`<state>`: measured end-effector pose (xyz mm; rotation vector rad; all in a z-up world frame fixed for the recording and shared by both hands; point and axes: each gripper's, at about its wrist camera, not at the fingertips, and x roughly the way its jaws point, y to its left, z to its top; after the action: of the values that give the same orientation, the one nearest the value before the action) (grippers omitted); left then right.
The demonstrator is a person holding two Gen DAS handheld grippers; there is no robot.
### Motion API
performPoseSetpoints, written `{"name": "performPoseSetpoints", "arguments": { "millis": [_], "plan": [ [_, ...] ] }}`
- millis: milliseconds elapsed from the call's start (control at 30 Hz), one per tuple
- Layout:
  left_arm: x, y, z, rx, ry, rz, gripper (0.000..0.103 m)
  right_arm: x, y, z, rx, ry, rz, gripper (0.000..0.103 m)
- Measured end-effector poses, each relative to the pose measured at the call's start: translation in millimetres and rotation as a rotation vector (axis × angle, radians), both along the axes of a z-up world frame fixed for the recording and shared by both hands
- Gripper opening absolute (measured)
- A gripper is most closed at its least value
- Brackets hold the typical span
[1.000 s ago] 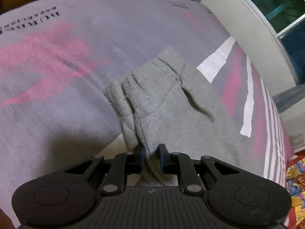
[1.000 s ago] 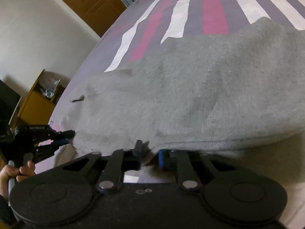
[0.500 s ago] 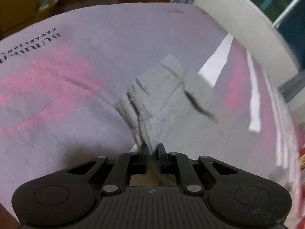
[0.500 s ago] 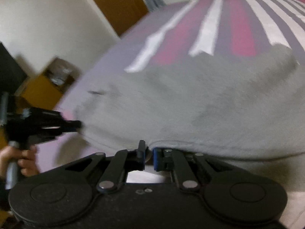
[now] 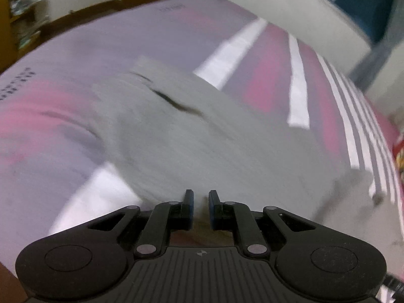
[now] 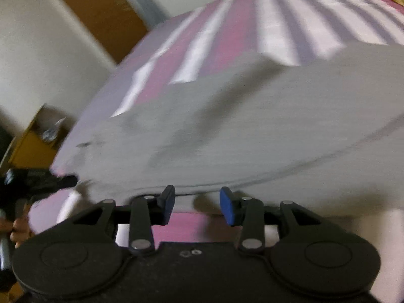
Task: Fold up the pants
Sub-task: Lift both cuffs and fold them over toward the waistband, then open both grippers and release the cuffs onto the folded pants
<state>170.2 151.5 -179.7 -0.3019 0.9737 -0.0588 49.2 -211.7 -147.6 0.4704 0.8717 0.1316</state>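
Right hand-held gripper (image 6: 197,203): wide open now, with nothing between its blue pads (image 6: 226,202). A second ago it was pinched shut on the near edge of the pants. It has let go.

Left hand-held gripper (image 5: 201,202): open a little, with a small gap between its fingers. The grey cloth sits right at the tips. The picture is blurry, so I cannot be sure it is free, but a moment ago these fingers were tight on a bunched-up bit of cloth, and now there is a gap. I think it has let go too.

Pants (image 6: 252,131): grey and soft, lying on the bed just past both grippers. A second ago one end was pulled up into a bunch in the left view. Now the cloth (image 5: 192,136) is spread out wide and flat, with one dark crease in it.

Other gripper seen from the right view (image 6: 38,184): the left one shows at the far left, at the corner of the pants, with the person's fingers (image 6: 19,229) on its handle.

Bed cover (image 5: 298,80): pink, white and purple stripes, showing behind the pants.

What it means: this fold looks laid down and dropped. Both grippers are likely free to pull back and grab a new edge for the next fold.
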Motion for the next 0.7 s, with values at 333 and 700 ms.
{"name": "performPoseSetpoints", "arguments": {
  "millis": [333,700],
  "plan": [
    [11,-44,-27,-0.007,0.086,0.025,0.011,-13,-92,-31,0.104,0.024,-0.223,0.038],
    [10,-56,-28,0.078,0.078,-0.023,0.011,-3,-118,-38,0.184,-0.084,-0.357,0.007]
  ]
}}
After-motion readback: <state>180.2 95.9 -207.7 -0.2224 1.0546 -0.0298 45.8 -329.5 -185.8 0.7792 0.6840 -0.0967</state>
